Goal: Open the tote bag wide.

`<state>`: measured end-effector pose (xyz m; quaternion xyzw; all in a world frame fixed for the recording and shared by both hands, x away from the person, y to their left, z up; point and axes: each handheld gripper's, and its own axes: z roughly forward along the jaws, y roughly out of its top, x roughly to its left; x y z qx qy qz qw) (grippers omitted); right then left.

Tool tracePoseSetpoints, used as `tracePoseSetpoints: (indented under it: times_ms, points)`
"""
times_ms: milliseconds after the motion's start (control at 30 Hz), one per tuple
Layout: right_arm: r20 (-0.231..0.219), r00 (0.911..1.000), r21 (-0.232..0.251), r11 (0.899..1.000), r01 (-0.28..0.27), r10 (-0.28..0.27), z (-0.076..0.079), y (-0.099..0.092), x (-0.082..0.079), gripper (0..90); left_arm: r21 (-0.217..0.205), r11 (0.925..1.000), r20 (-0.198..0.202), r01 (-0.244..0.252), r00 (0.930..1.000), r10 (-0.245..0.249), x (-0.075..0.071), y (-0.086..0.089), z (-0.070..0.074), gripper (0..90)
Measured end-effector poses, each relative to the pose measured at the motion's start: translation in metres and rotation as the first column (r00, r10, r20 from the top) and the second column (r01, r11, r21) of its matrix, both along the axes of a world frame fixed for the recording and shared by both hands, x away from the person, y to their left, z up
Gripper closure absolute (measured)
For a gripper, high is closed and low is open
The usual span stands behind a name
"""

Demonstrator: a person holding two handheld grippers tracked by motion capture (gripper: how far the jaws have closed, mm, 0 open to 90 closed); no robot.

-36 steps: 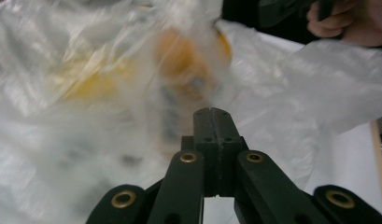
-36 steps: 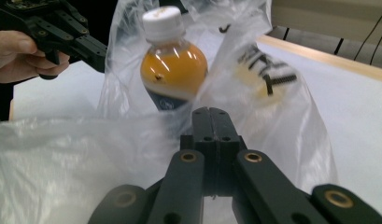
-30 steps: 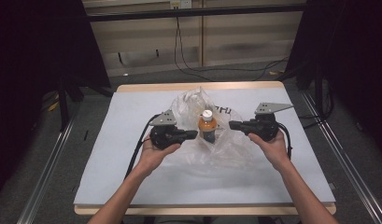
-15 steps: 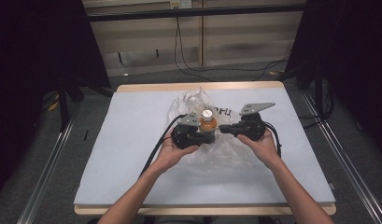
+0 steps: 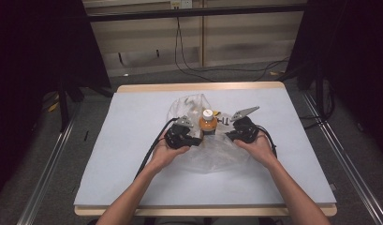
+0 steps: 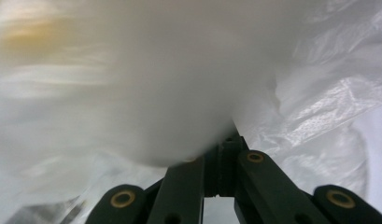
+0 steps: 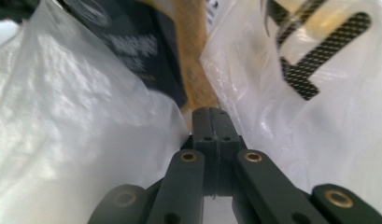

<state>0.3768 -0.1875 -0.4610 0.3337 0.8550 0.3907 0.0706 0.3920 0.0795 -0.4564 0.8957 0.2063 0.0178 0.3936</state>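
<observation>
Both your grippers sit low at mid-table, one each side of the bottle [image 5: 207, 123], which stands upright inside the clear bag [image 5: 212, 154]. Your left gripper [image 5: 197, 140] has its jaws pinched together on a fold of bag film; in the left gripper view the plastic bunches right over the tips. Your right gripper [image 5: 225, 136] is clamped just as tight, film pressed against both sides of the closed jaws in the right gripper view, with the bottle's dark label [image 7: 132, 51] just beyond.

Here's the risk: the film is thin and slick, so a quick pull likely slides it out of one pinch, and the bag sags on that side. Pull unevenly and the bottle probably tips, because it stands free between your grippers with nothing holding it. Tug hard apart and the plastic may stretch or tear at the tips.
</observation>
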Motion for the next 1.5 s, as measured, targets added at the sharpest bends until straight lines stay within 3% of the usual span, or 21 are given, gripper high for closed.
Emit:
tracePoseSetpoints:
  times_ms: [167,200,267,367,433,500,533,600,667,733,767,800,833,900,967,1000,1033,1200,1233,1267,1500]
  points:
    - [-0.027,0.9996,-0.018,1.000,0.001,-0.001,-0.008,0.000,0.005,90.0,0.014,0.9981,0.001,-0.060,0.9982,0.060,0.012,0.002,-0.008,90.0]
    - [-0.031,0.9995,-0.023,1.000,0.000,-0.001,-0.009,0.000,0.005,90.0,0.044,0.9974,0.009,-0.058,0.9983,0.058,0.015,0.002,-0.010,90.0]
    - [-0.039,0.9992,-0.035,0.999,-0.008,0.006,-0.011,0.002,0.005,90.0,0.057,0.9959,-0.006,-0.071,0.9975,0.071,0.018,0.002,-0.016,90.0]
    - [-0.052,0.9986,-0.079,0.997,-0.014,0.010,-0.016,0.002,0.006,90.0,0.099,0.9923,-0.001,-0.076,0.9971,0.076,0.022,0.005,-0.019,90.0]
    - [-0.055,0.9985,-0.078,0.997,-0.011,0.006,-0.017,-0.001,0.007,90.0,0.116,0.9897,0.010,-0.083,0.9965,0.082,0.022,0.007,-0.018,90.0]
    - [-0.054,0.9985,-0.094,0.996,-0.004,-0.001,-0.016,-0.004,0.006,90.0,0.169,0.9825,0.034,-0.078,0.9967,0.073,0.024,0.012,-0.015,90.0]
    - [-0.050,0.9987,-0.106,0.994,-0.006,0.001,-0.015,-0.006,0.006,90.0,0.164,0.9820,0.029,-0.094,0.9955,0.090,0.025,0.014,-0.015,90.0]
    - [-0.050,0.9987,-0.130,0.991,-0.006,-0.001,-0.014,-0.010,0.005,90.0,0.236,0.9666,0.055,-0.100,0.9945,0.089,0.029,0.021,-0.011,90.0]
    - [-0.049,0.9988,-0.149,0.989,0.003,-0.010,-0.012,-0.016,0.003,90.0,0.235,0.9677,0.025,-0.092,0.9958,0.088,0.033,0.030,-0.010,90.0]
    - [-0.055,0.9983,-0.151,0.988,0.013,-0.022,-0.012,-0.025,0.001,90.0,0.261,0.9618,0.026,-0.083,0.9965,0.079,0.033,0.037,-0.009,90.0]
    - [-0.059,0.9978,-0.155,0.988,0.022,-0.031,-0.012,-0.029,-0.001,90.0,0.238,0.9664,0.019,-0.096,0.9954,0.094,0.031,0.039,-0.010,90.0]
    - [-0.060,0.9977,-0.150,0.988,0.022,-0.032,-0.012,-0.033,-0.002,90.0,0.264,0.9616,0.026,-0.075,0.9971,0.071,0.032,0.043,-0.009,90.0]
    - [-0.053,0.9980,-0.161,0.987,0.025,-0.034,-0.012,-0.037,-0.003,90.0,0.244,0.9654,0.024,-0.093,0.9957,0.090,0.029,0.045,-0.010,90.0]
    - [-0.056,0.9976,-0.166,0.986,0.030,-0.040,-0.011,-0.044,-0.005,90.0,0.256,0.9648,0.010,-0.063,0.9980,0.062,0.030,0.054,-0.009,90.0]
    - [-0.056,0.9973,-0.171,0.985,0.037,-0.048,-0.011,-0.050,-0.008,90.0,0.248,0.9668,0.003,-0.063,0.9979,0.065,0.030,0.058,-0.009,90.0]
    - [-0.061,0.9968,-0.179,0.983,0.041,-0.053,-0.010,-0.051,-0.009,90.0,0.230,0.9709,-0.004,-0.065,0.9977,0.067,0.027,0.064,-0.010,90.0]
    - [-0.057,0.9970,-0.178,0.983,0.042,-0.053,-0.010,-0.053,-0.011,90.0,0.249,0.9673,-0.002,-0.050,0.9986,0.052,0.026,0.067,-0.009,90.0]
    - [-0.053,0.9977,-0.205,0.978,0.030,-0.042,-0.009,-0.060,-0.018,90.0,0.250,0.9680,-0.016,-0.027,0.9994,0.032,0.016,0.082,-0.008,90.0]
    - [-0.052,0.9977,-0.213,0.977,0.030,-0.042,-0.008,-0.062,-0.019,90.0,0.224,0.9735,-0.017,-0.048,0.9985,0.053,0.012,0.082,-0.009,90.0]
    - [-0.051,0.9979,-0.213,0.977,0.027,-0.039,-0.008,-0.064,-0.020,90.0,0.251,0.9677,-0.004,-0.024,0.9997,0.026,0.010,0.085,-0.008,90.0]
    - [-0.061,0.9966,-0.212,0.976,0.042,-0.056,-0.008,-0.070,-0.026,90.0,0.253,0.9673,0.002,-0.023,0.9997,0.023,-0.002,0.090,-0.007,90.0]
